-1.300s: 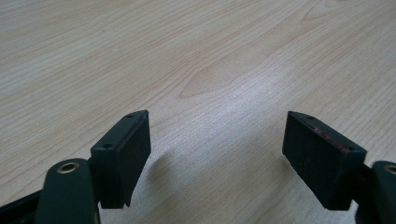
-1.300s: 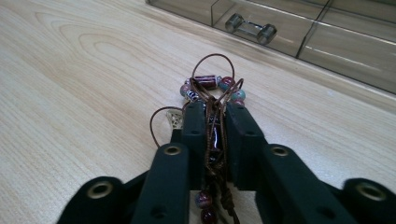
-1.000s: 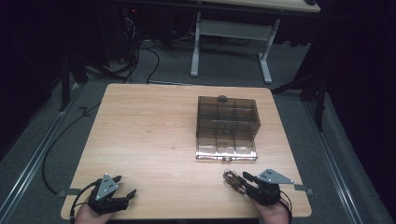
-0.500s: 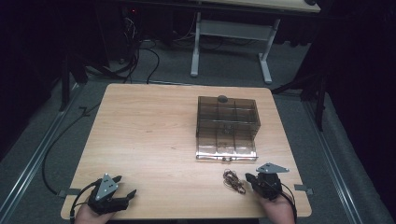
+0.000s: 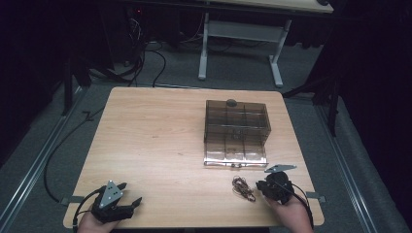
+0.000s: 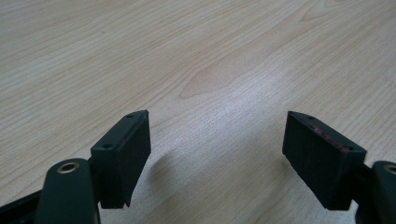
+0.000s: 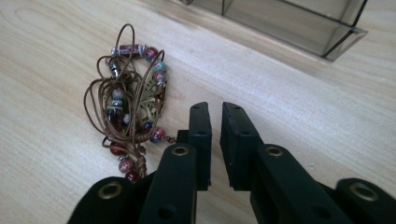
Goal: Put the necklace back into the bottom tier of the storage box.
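A tangled brown cord bracelet [image 5: 243,188] with red and silver beads lies on the wooden table [image 5: 155,136] near its front right edge. In the right gripper view the bracelet [image 7: 130,107] rests just left of my right gripper [image 7: 215,109], whose jaws stand almost together with nothing between them. In the high view my right gripper [image 5: 260,186] sits just right of the bracelet, pointing left at it. My left gripper [image 5: 131,192] rests at the front left corner. Its jaws are wide open over bare wood in the left gripper view [image 6: 217,140].
A smoky transparent compartment box [image 5: 236,131] stands right of the table's middle, its front lip just beyond the bracelet; its corner [image 7: 289,18] shows in the right gripper view. Cables and a white desk frame [image 5: 240,43] lie on the floor behind.
My right gripper has drawn back to the right, off the bracelet, which now lies uncovered on the table. The left gripper has stayed in place.
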`<control>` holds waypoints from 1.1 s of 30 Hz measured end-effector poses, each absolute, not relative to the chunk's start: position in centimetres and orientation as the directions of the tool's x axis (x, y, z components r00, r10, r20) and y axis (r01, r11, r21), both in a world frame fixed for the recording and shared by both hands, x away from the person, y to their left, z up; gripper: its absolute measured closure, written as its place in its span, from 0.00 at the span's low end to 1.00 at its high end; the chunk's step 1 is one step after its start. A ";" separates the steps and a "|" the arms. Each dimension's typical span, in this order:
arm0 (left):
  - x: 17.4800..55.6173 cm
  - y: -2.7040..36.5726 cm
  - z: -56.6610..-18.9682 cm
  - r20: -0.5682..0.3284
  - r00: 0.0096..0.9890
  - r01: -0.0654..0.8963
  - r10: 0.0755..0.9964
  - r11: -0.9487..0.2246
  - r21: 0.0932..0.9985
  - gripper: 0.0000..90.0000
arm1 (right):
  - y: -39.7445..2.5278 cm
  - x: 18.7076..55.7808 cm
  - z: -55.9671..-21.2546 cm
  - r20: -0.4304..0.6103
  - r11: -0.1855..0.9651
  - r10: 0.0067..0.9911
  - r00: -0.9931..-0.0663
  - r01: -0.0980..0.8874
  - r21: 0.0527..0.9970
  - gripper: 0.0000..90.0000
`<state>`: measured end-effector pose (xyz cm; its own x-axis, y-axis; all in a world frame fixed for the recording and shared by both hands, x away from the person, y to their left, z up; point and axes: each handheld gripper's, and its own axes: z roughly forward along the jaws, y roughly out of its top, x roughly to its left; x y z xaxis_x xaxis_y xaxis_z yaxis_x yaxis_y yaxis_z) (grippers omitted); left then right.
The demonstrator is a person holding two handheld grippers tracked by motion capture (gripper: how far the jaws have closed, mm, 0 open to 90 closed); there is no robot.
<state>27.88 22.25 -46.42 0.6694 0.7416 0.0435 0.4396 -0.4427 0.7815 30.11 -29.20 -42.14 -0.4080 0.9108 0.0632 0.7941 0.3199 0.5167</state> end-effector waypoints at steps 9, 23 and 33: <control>27.9 22.3 -46.4 0.046 0.678 0.435 0.734 -0.451 0.779 0.26 | -28.7 30.6 -41.4 0.048 0.352 0.911 -0.410 0.831 0.431 0.85; 27.8 22.2 -46.4 0.048 0.687 0.427 0.725 -0.456 0.781 0.26 | -28.6 31.6 -40.8 0.027 0.396 0.907 -0.421 0.871 0.290 0.78; 27.8 22.3 -46.4 0.049 0.692 0.423 0.721 -0.459 0.781 0.26 | -28.6 32.4 -40.9 0.052 0.417 0.901 -0.430 0.894 0.163 0.72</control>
